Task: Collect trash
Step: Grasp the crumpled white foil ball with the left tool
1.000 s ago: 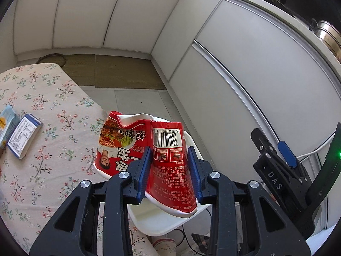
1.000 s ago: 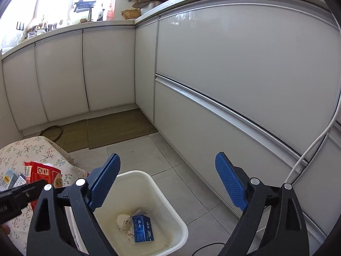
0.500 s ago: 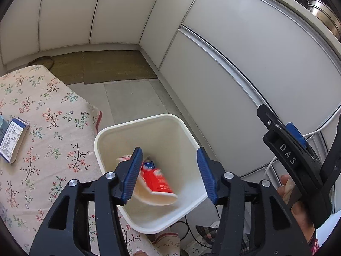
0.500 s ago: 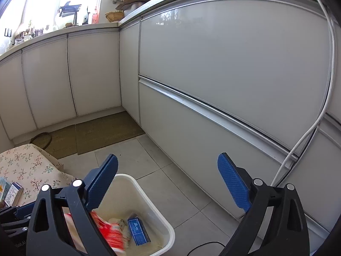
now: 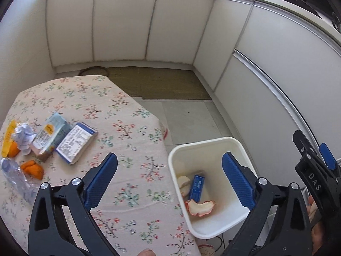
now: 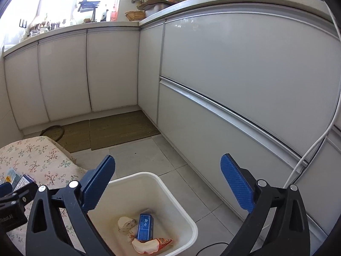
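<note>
Now, step in hand: between drops, nothing carried, next piece of trash to be fetched from the bench.
Left gripper (image 5: pixel 169 177): jaws spread wide, pinching nothing, hanging over the seam between bench edge and bin.
Right gripper (image 6: pixel 167 183): jaws likewise spread and empty, held above the bin's near rim.
White bin (image 5: pixel 238 147): on the tiled floor just beside the bench, already holding a crumpled red noodle cup (image 5: pixel 200 208), a small blue box (image 5: pixel 197 186) and a pale scrap (image 5: pixel 183 183).
Floral-cloth bench (image 5: pixel 127 192): trash remaining at its far left side.
Remaining trash: white-and-blue carton (image 5: pixel 74 143) lying flat, touching a pale blue packet (image 5: pixel 52 132); crumpled paper ball (image 5: pixel 23 134); orange peel (image 5: pixel 32 168); clear plastic bottle (image 5: pixel 15 179); yellow wrapper (image 5: pixel 8 136).
Next move, as a judgement: swing left toward the cluster, carton nearest and squarest, jaws aligned across its short side.
Risk: neighbouring packet dragged along with it.
</note>
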`<move>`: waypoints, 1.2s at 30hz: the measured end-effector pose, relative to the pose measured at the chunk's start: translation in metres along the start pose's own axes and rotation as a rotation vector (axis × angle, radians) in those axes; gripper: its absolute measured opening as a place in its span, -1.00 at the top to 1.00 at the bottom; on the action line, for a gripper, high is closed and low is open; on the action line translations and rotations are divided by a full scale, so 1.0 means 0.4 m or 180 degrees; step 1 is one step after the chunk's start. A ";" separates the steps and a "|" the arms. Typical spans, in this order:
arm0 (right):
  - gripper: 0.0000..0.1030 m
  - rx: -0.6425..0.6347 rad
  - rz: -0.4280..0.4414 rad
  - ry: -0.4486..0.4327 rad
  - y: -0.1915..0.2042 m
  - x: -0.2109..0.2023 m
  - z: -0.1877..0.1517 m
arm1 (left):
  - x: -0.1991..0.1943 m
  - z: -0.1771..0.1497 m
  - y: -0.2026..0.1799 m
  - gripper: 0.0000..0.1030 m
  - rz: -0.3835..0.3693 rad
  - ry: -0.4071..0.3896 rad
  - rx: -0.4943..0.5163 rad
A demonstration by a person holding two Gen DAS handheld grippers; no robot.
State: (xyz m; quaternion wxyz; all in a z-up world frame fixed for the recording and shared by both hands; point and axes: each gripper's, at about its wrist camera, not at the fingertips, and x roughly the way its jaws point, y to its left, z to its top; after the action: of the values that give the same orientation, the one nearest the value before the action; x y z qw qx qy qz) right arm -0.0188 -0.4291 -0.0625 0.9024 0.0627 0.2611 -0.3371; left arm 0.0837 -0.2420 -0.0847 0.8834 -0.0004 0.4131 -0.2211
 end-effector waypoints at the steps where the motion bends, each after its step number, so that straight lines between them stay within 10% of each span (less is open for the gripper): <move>1: -0.87 -0.0059 0.0038 0.0012 0.022 -0.004 -0.002 | -0.009 0.002 0.014 -0.86 0.0062 -0.0023 -0.0014; 14: -0.87 -0.0561 0.0677 0.0025 0.329 -0.096 -0.025 | -0.108 -0.012 0.302 -0.86 0.0734 -0.0051 -0.0507; 25: -0.87 -0.0918 0.1131 0.0132 0.560 -0.157 -0.073 | -0.139 -0.057 0.659 -0.86 0.1159 0.0175 -0.1587; 32: -0.87 -0.1065 0.1206 0.0282 0.627 -0.138 -0.099 | -0.107 -0.129 0.864 -0.86 0.1130 0.0426 -0.2534; 36: -0.87 -0.1061 0.1233 0.0390 0.640 -0.117 -0.104 | -0.124 -0.107 0.907 -0.86 0.1141 0.0111 -0.2570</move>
State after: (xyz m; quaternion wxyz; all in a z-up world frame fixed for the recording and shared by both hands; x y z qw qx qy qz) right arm 0.0976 -0.1943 -0.0900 0.9304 -0.0177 0.3503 -0.1059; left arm 0.1661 0.1126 -0.1432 0.8298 -0.2701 0.4747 0.1147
